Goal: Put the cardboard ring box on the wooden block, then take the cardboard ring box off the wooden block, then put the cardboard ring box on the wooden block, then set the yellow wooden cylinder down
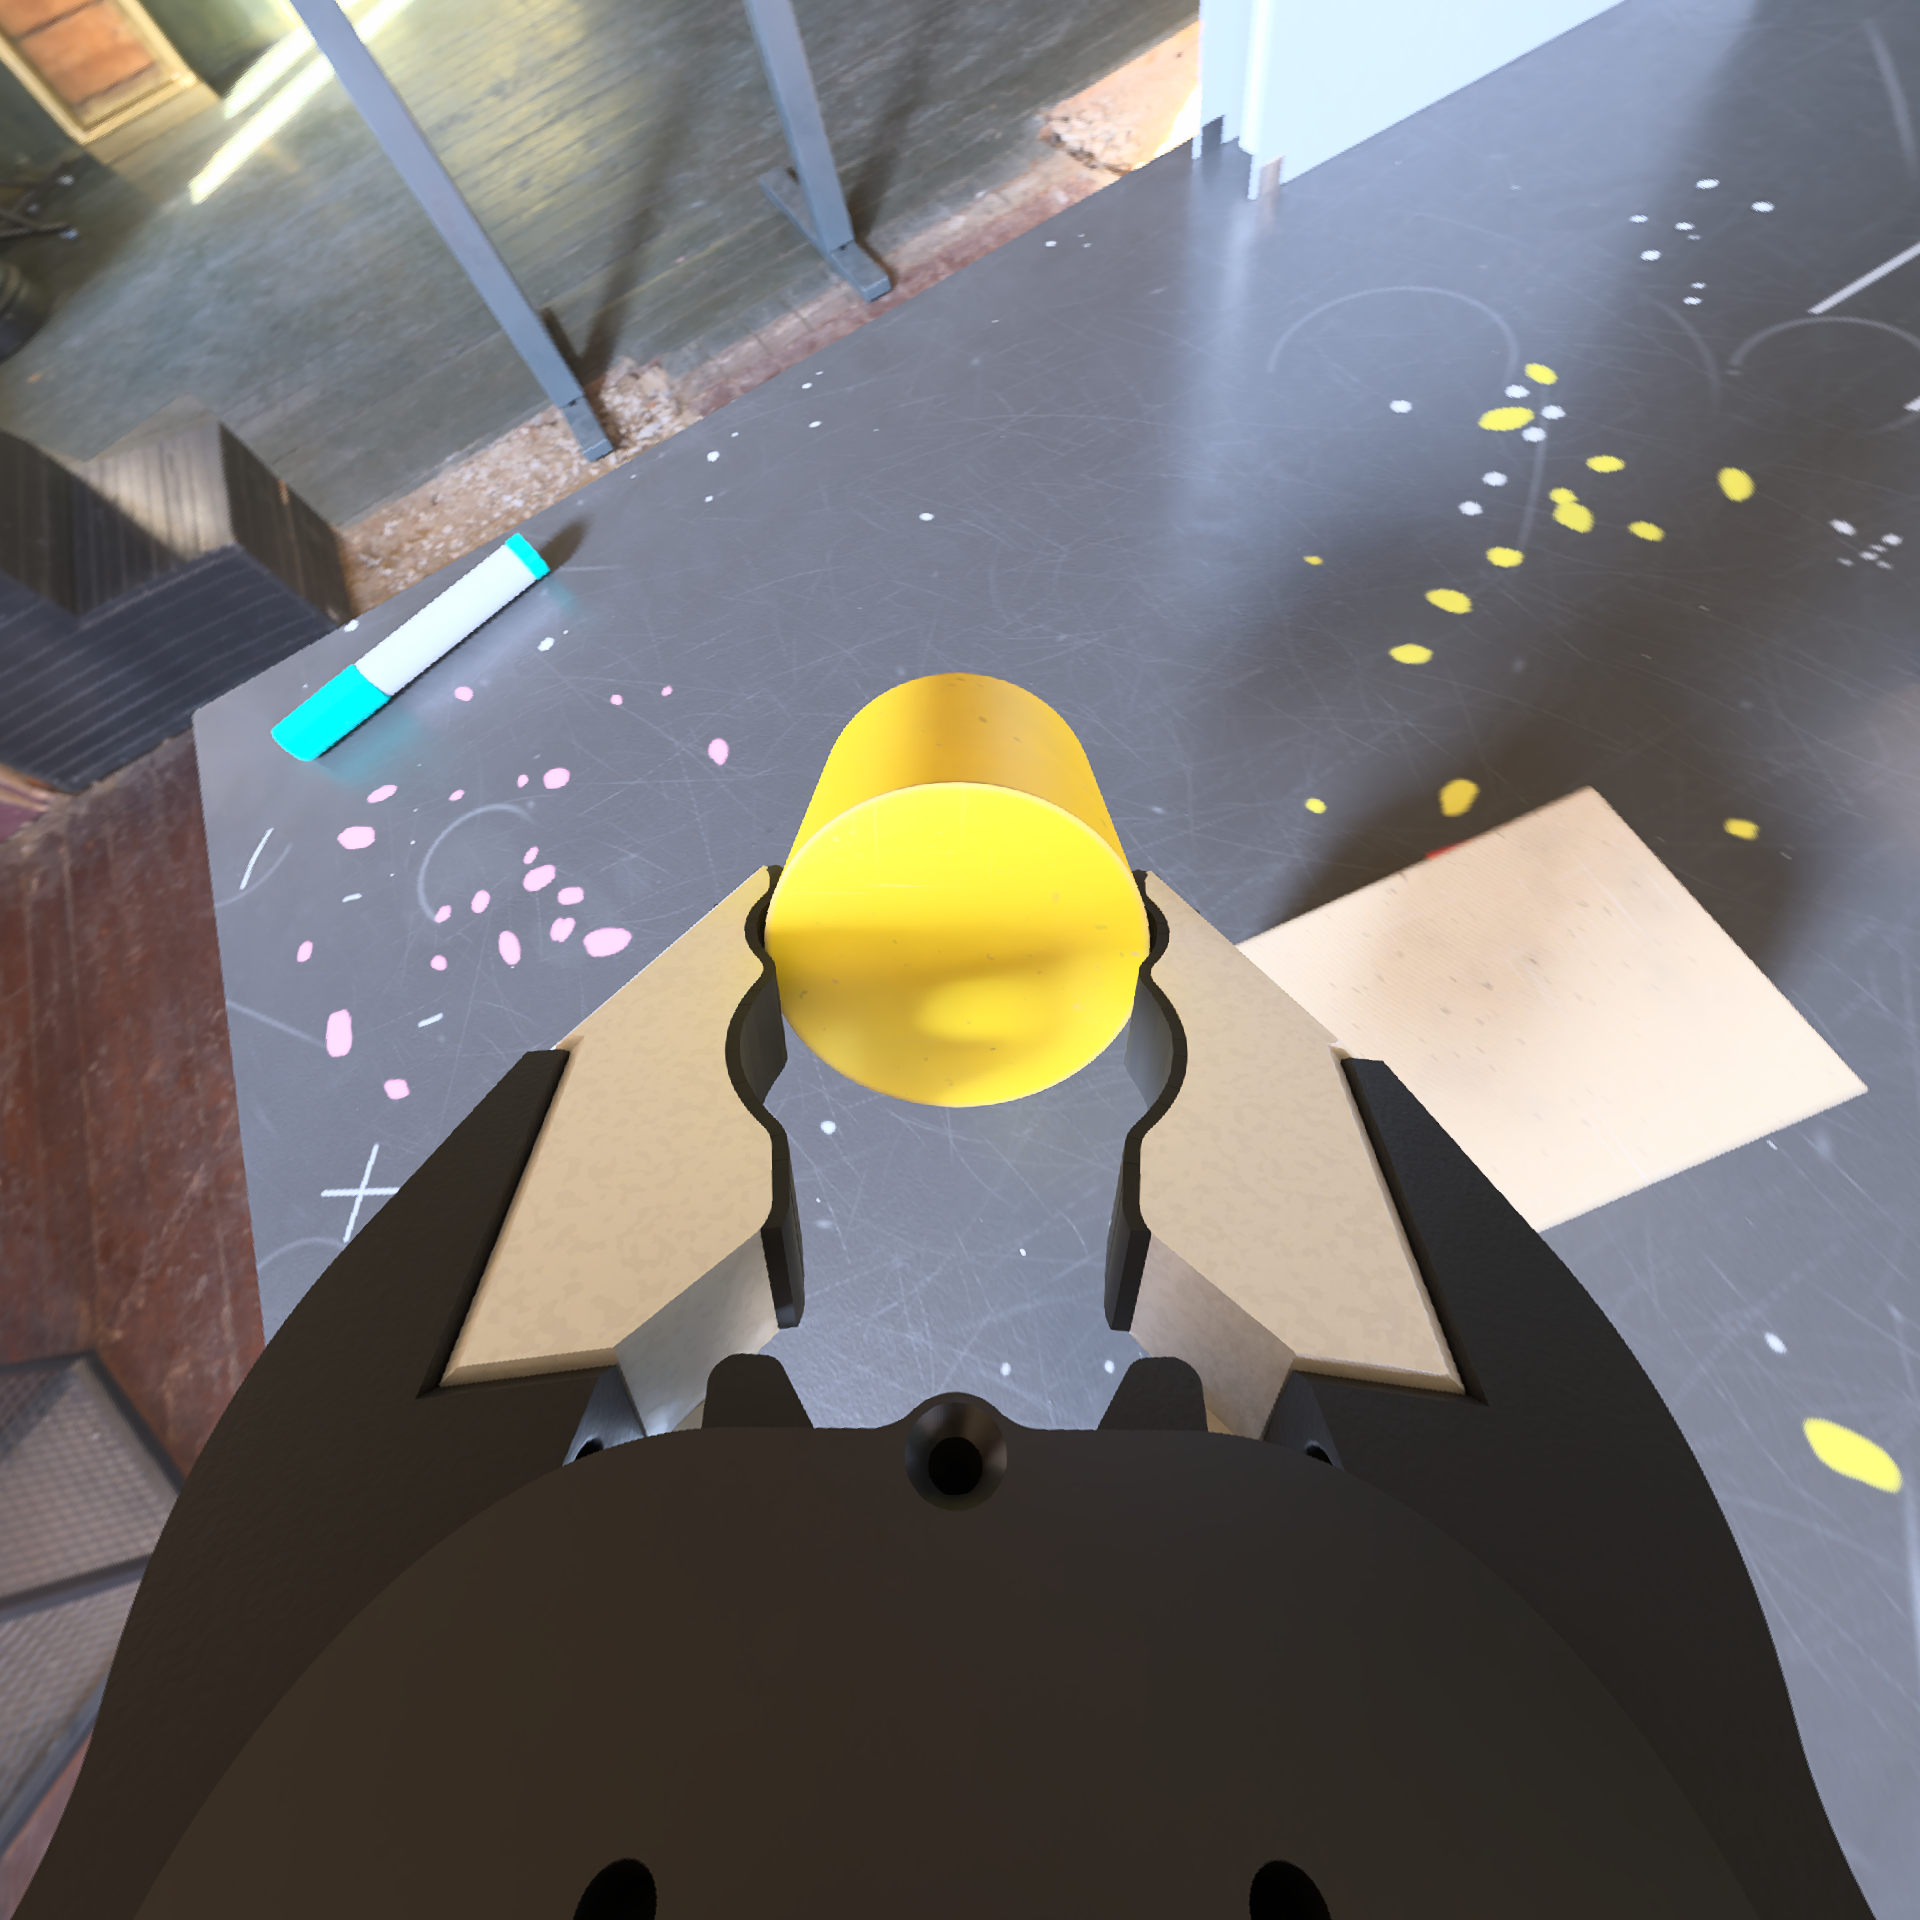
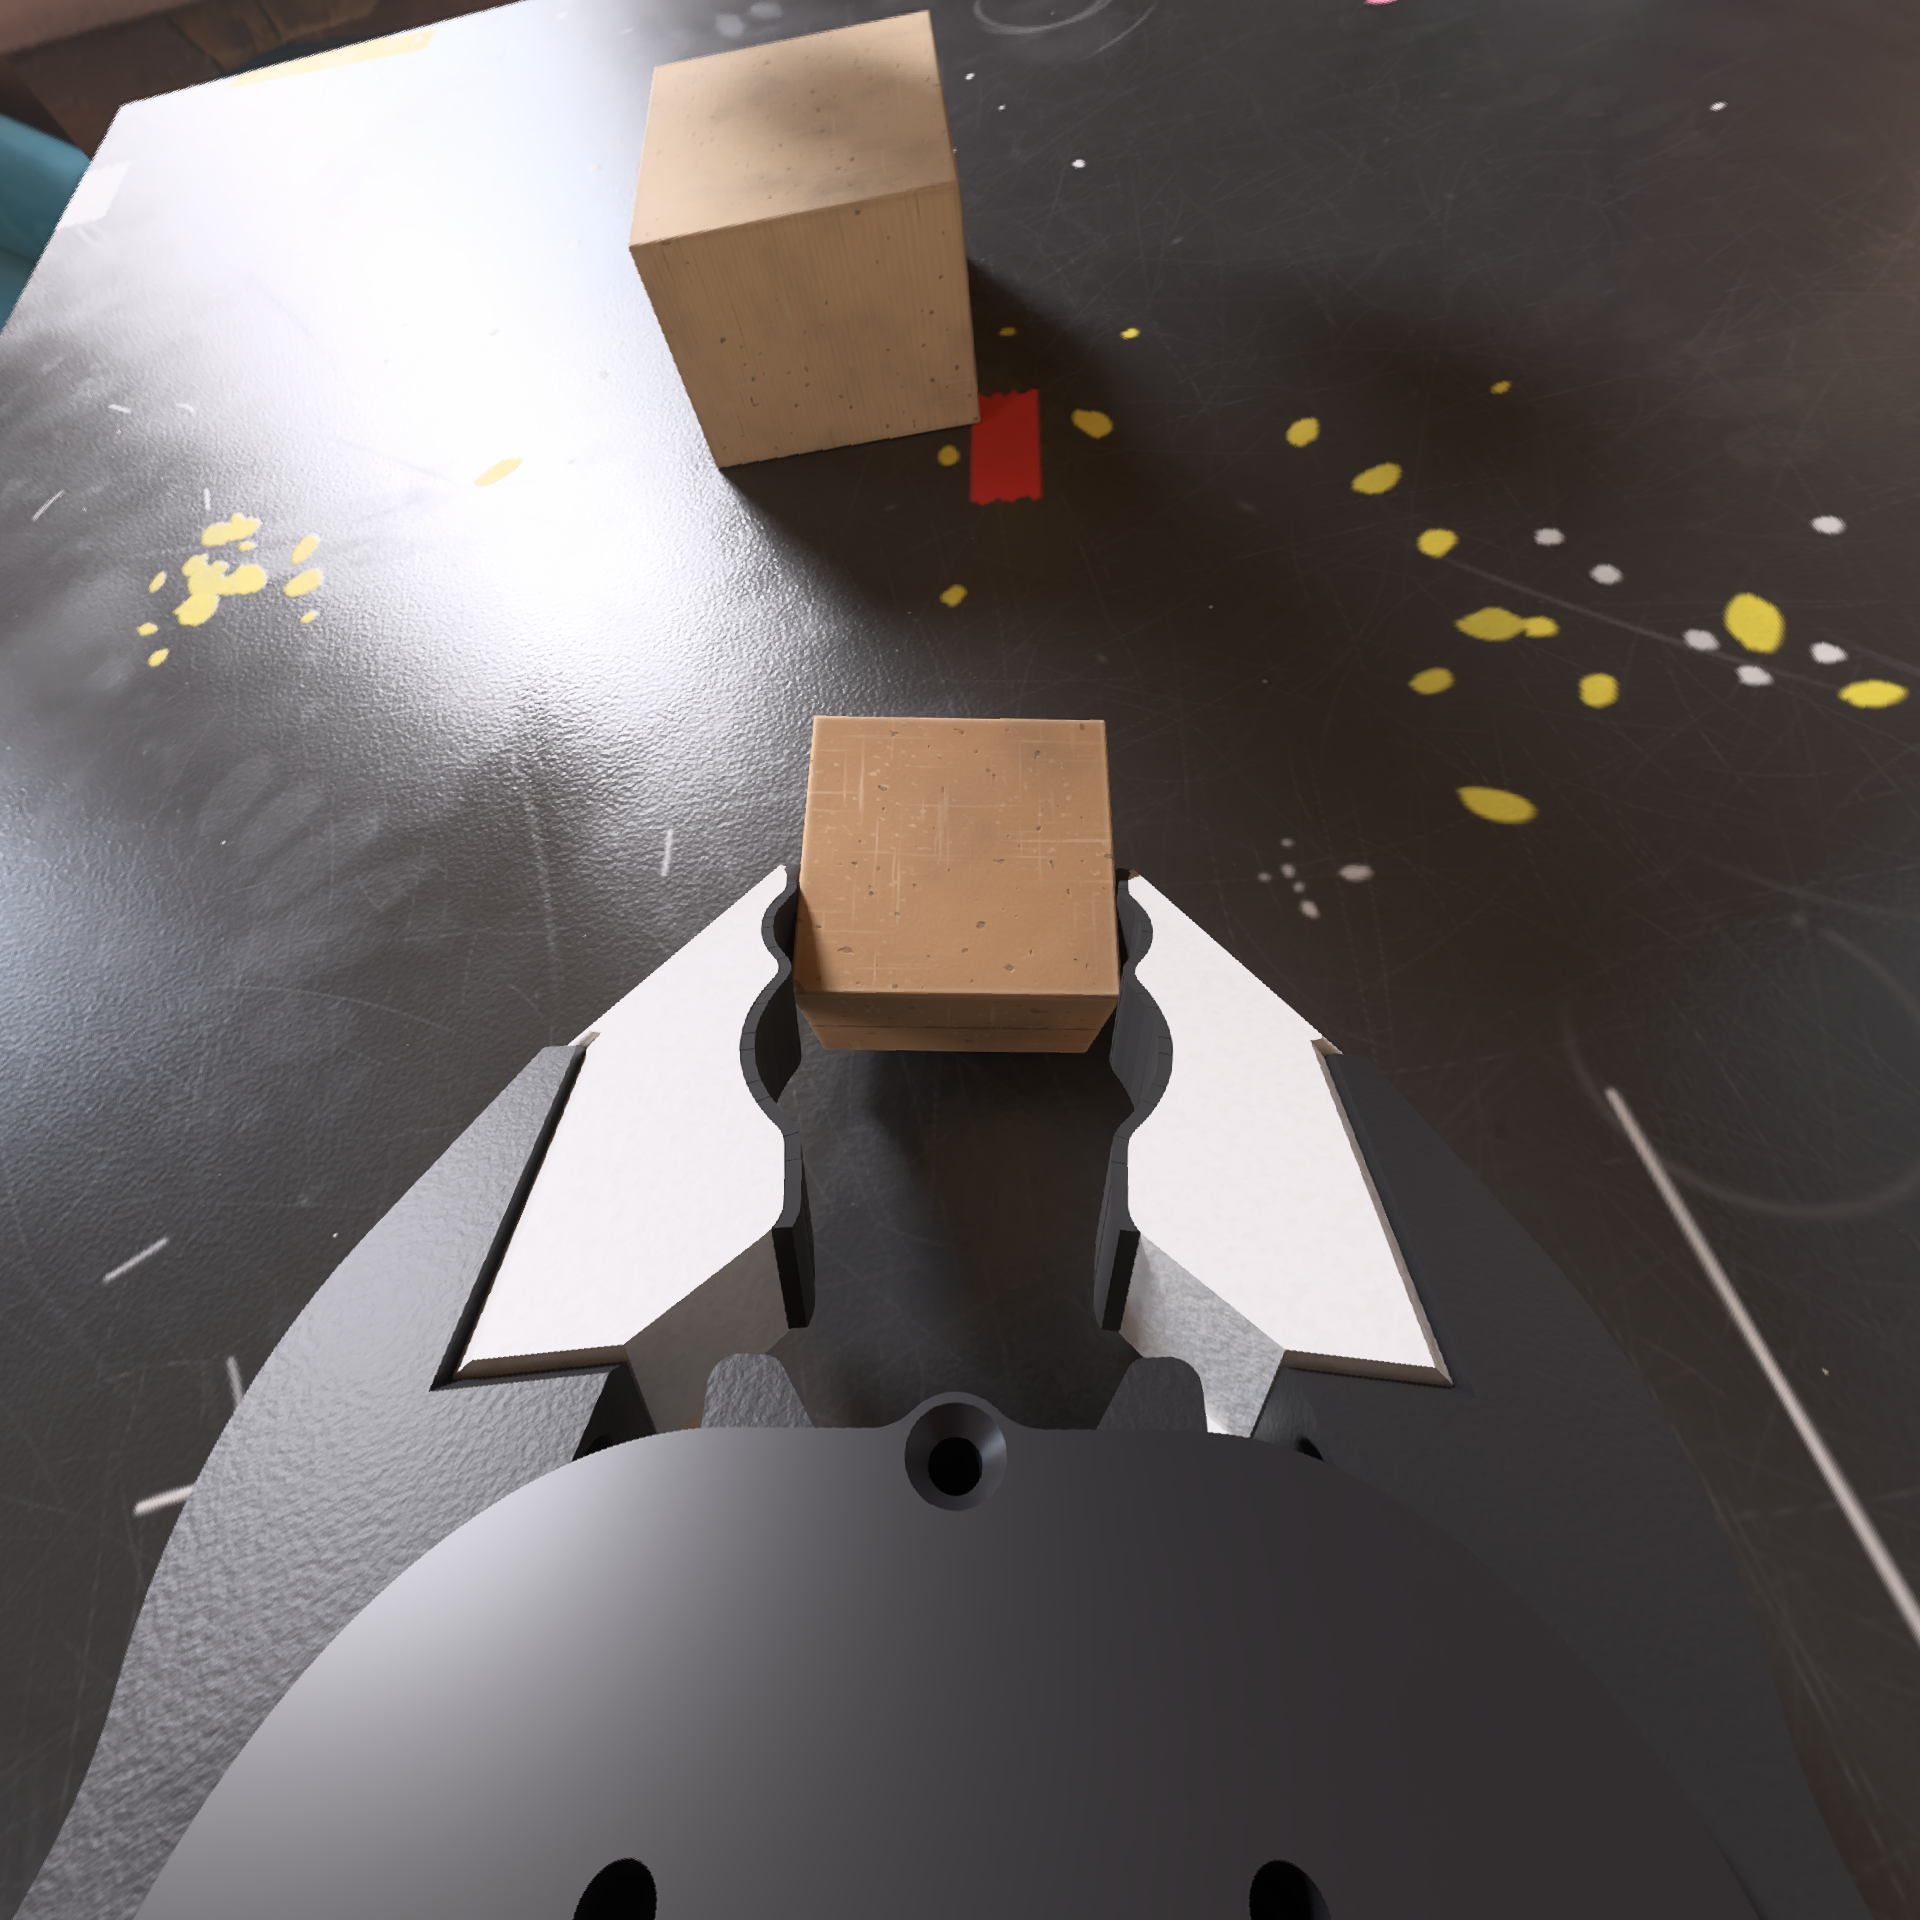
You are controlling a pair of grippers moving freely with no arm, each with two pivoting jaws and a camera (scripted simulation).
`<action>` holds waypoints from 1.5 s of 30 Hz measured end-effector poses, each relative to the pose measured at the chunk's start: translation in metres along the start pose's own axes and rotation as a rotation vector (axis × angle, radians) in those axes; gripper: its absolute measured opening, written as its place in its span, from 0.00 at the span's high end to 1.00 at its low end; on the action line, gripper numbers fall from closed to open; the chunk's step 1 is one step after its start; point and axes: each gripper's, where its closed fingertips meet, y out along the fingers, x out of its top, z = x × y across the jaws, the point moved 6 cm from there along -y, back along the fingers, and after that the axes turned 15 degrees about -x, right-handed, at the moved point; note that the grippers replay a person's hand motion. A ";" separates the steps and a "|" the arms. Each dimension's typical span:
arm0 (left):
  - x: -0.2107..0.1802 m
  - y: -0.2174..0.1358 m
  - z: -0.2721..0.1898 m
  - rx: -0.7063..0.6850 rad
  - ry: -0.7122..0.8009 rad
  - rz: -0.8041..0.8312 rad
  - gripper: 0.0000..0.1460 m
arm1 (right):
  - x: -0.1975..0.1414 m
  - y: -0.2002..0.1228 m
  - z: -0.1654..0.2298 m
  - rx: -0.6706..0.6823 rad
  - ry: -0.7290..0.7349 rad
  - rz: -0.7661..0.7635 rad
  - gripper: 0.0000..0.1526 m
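A dark, scratched, paint-speckled tabletop (image 2: 416, 831) carries a pale square wooden block (image 2: 805, 239). The right gripper (image 2: 956, 914) has its jaws clamped on the small brown cardboard ring box (image 2: 954, 883), held above the tabletop, short of the block. The left gripper (image 1: 956, 914) has its jaws clamped on the yellow wooden cylinder (image 1: 956, 914), held aloft.

The left gripper (image 1: 956, 935) tilted downward, its tan-faced fingers (image 1: 665, 1122) closed in from both sides, clamped on a load at the tips, clear of the surface below. The right gripper (image 2: 956, 935) angled down the same way, white-faced fingers (image 2: 665, 1143) pinched tight on its own load, raised off the surface.
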 end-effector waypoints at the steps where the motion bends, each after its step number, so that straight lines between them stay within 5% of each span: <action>1: -0.001 -0.003 -0.003 -0.015 0.011 -0.001 0.55 | 0.000 -0.001 -0.001 -0.005 0.007 -0.004 0.61; 11: -0.011 -0.025 -0.038 -0.214 0.044 -0.056 0.55 | 0.013 -0.033 -0.013 -0.123 0.023 -0.074 0.61; 18: -0.030 -0.041 -0.045 -0.194 0.063 -0.054 0.55 | 0.082 -0.049 0.005 -0.178 -0.053 -0.211 0.61; 28: -0.067 -0.067 -0.023 -0.136 -0.029 -0.072 0.55 | 0.171 0.028 0.055 -0.028 -0.105 -0.170 0.61; 37: -0.088 -0.102 -0.010 -0.096 -0.109 -0.127 0.55 | 0.159 0.122 0.080 0.032 -0.141 0.047 0.61; 41: -0.078 -0.115 -0.016 -0.157 -0.118 -0.192 0.55 | 0.154 0.125 0.079 0.037 -0.124 0.023 0.61; 43: -0.062 -0.116 -0.024 -0.222 -0.096 -0.224 0.55 | 0.159 0.110 0.077 0.012 -0.123 -0.063 0.43; 45: -0.042 -0.111 -0.035 -0.269 -0.020 -0.211 0.55 | 0.161 0.089 0.073 0.016 -0.096 -0.173 0.41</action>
